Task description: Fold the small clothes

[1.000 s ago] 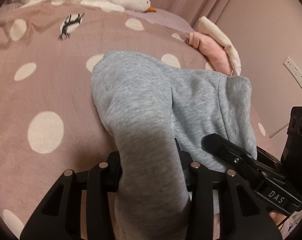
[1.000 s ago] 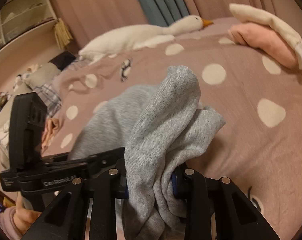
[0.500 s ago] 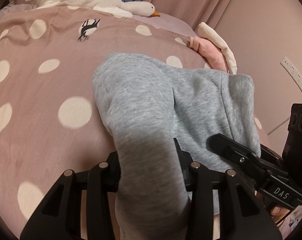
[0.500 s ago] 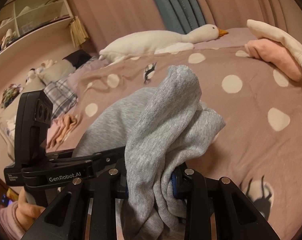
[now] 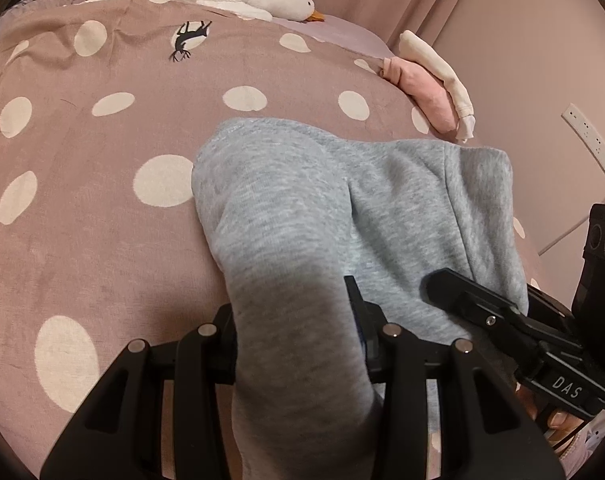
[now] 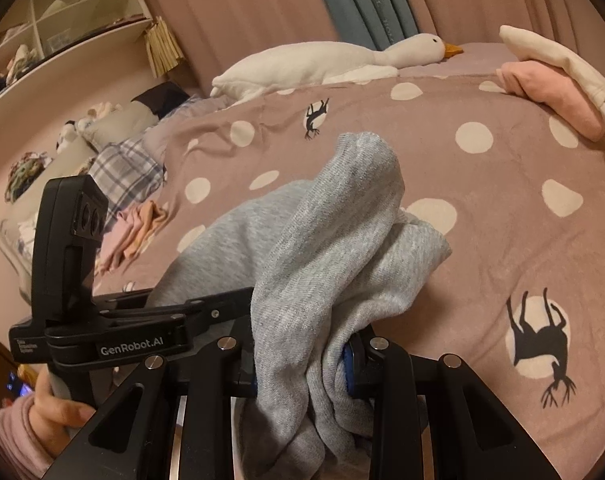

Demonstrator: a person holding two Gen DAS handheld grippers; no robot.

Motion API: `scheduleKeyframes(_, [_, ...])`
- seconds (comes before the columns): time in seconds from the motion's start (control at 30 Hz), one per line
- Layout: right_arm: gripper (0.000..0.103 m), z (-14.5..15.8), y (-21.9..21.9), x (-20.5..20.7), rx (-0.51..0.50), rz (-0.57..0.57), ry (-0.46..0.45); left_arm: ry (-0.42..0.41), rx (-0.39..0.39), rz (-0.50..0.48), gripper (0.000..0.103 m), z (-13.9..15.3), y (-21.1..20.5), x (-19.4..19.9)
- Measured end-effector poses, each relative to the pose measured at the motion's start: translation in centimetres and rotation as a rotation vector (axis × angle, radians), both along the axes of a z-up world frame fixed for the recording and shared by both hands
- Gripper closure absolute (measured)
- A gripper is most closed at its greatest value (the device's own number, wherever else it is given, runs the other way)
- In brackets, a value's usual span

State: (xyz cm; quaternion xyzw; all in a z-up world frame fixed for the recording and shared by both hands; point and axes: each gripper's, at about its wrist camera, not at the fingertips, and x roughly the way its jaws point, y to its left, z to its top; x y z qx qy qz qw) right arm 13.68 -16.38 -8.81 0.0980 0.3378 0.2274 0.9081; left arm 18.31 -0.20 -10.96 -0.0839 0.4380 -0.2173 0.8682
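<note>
- While both tools pinch it, the small grey knit fleece garment (image 5: 302,208) hangs lifted over the bed, its far part draping down toward the cover.
- We see our left gripper (image 5: 298,344) with jaws clamped on a thick fold of the grey cloth, which rises out of the jaws and runs away from the camera.
- Our right gripper (image 6: 302,364) has its jaws closed on a bunched wad of the same garment (image 6: 342,240), with one rounded end poking upward and forward.
- We read the garment's long axis as stretched sideways between the two grippers, though bunching hides its true outline.
- Seen from the right wrist, the left tool (image 6: 102,336) sits just to the left, gripped by a hand (image 6: 58,408).
- Beneath lies the dusty-pink bedcover with white dots and black deer prints (image 5: 102,240).
- Farther off, a folded pink cloth under a cream one (image 5: 430,92) rests near the wall edge.
- A white plush goose (image 6: 326,60) lies along the far side of the bed.
</note>
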Motion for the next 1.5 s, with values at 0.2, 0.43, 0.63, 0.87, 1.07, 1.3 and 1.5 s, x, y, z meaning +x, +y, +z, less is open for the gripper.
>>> scheduleKeyframes(0.2, [0.072, -0.8, -0.8, -0.3, 0.002, -0.025, 0.028, 0.008, 0.022, -0.020, 0.060, -0.7, -0.9, 0.0])
scheduleKeyframes(0.43, [0.070, -2.3, -1.0, -0.4, -0.039, -0.053, 0.084, 0.040, 0.053, 0.023, 0.036, -2.1, -0.1, 0.4])
scheduleKeyframes(0.63, [0.051, -4.3, -3.4, -0.9, 0.010, -0.121, 0.179, 0.070, 0.097, 0.051, 0.012, -2.9, 1.2, -0.7])
scheduleKeyframes(0.87, [0.047, -4.5, -6.2, -2.8, 0.096, -0.201, 0.189, 0.112, 0.068, 0.096, 0.003, -3.4, 3.2, -2.7])
scheduleKeyframes(1.07, [0.047, -2.4, -4.6, -5.0, 0.009, -0.205, 0.084, 0.079, 0.077, 0.144, 0.005, -2.3, 3.8, -5.0])
scheduleKeyframes(1.3, [0.047, -2.2, -3.2, -7.4, 0.005, -0.135, 0.067, 0.025, 0.096, 0.160, 0.005, -1.5, 4.0, -6.8])
scheduleKeyframes(1.5, [0.047, -4.1, -4.5, -8.6, 0.186, -0.074, 0.153, 0.042, 0.093, 0.151, 0.005, -2.1, 3.8, -6.9])
